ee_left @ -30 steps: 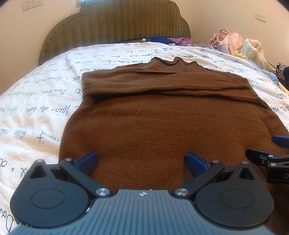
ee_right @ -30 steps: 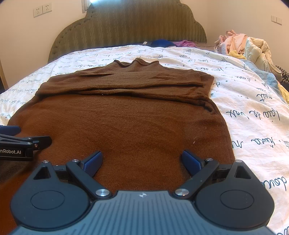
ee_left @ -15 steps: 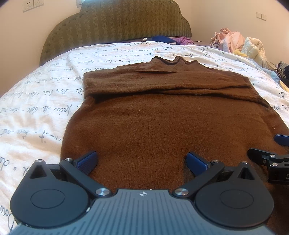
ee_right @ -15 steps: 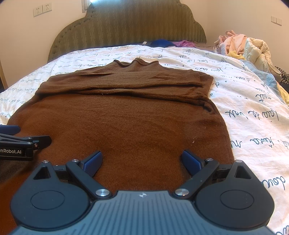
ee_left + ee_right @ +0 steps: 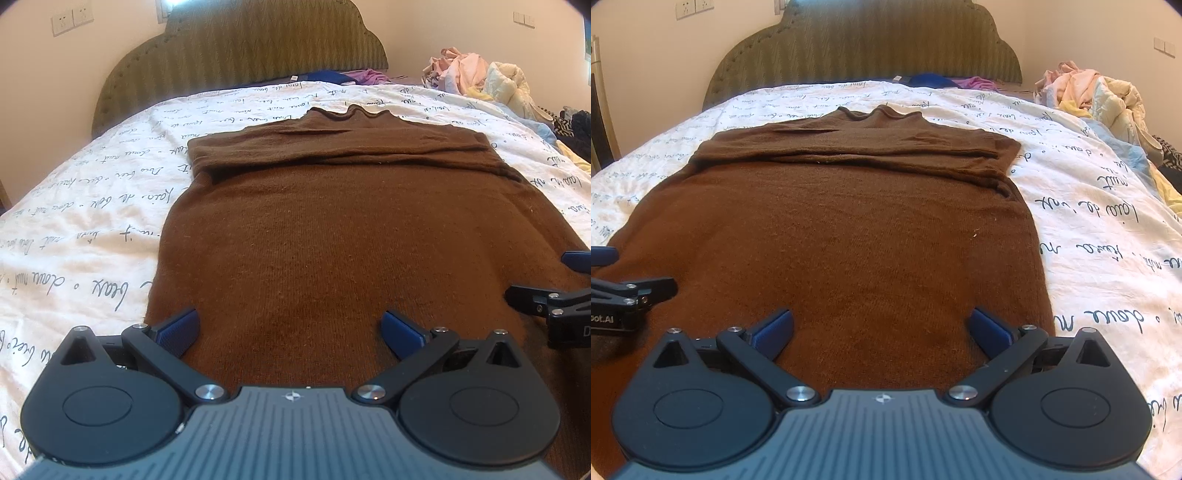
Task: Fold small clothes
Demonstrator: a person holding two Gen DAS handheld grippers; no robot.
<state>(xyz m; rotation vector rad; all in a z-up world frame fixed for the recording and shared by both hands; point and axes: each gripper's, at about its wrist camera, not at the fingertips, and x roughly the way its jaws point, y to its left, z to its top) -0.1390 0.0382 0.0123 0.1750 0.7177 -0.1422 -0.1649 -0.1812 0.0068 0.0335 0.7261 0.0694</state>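
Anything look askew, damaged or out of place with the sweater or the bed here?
Nothing stands out. The brown sweater lies flat on the bed cover with its sleeves folded across the chest. Only the heap of clothes at the far right looks untidy.

A wide bed (image 5: 1108, 229) fills the room, spread with a white cover (image 5: 92, 229) printed in dark script. A scalloped olive headboard (image 5: 864, 40) stands against the far cream wall (image 5: 37, 92), white sockets (image 5: 694, 7) high on the left. Crumpled laundry (image 5: 1089, 88) heaps far right.
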